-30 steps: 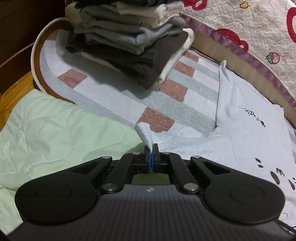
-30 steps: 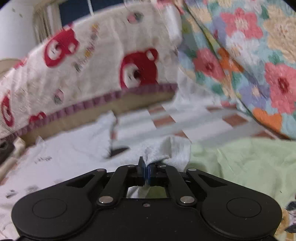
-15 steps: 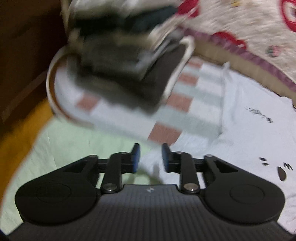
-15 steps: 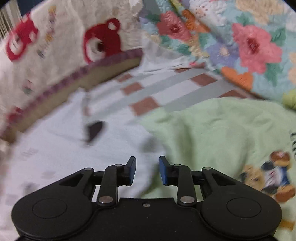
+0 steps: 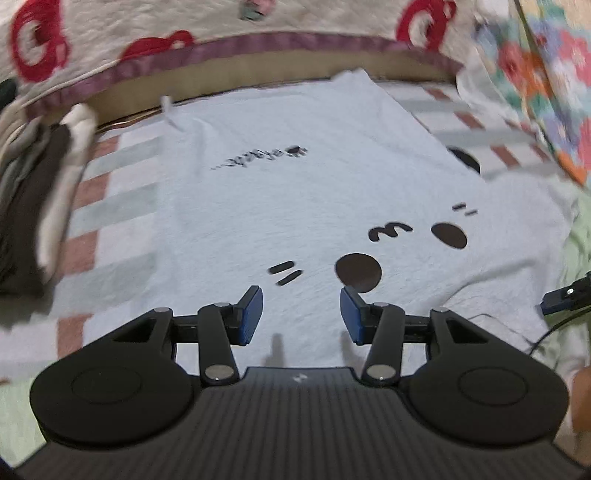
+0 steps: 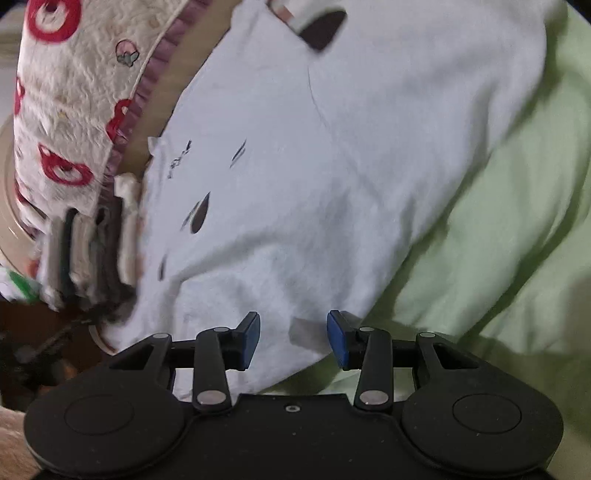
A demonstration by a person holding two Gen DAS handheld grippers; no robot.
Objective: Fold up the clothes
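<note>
Shirt (image 5: 303,206) fabric, pale with black face marks, is spread flat on the bed, lengthwise toward the headboard quilt (image 5: 221,29). Left gripper (image 5: 301,314) and right gripper (image 6: 293,338) are held wide above it, empty.

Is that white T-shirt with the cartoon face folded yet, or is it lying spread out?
Spread out. The T-shirt lies flat on the bed with its whole printed face showing, and no part is turned over onto itself.

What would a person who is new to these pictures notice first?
First, the white T-shirt with a black cartoon face, spread flat in the middle of the bed. Next, the open left gripper and right gripper low over its near side. Then the stack of folded clothes at its left.
</note>
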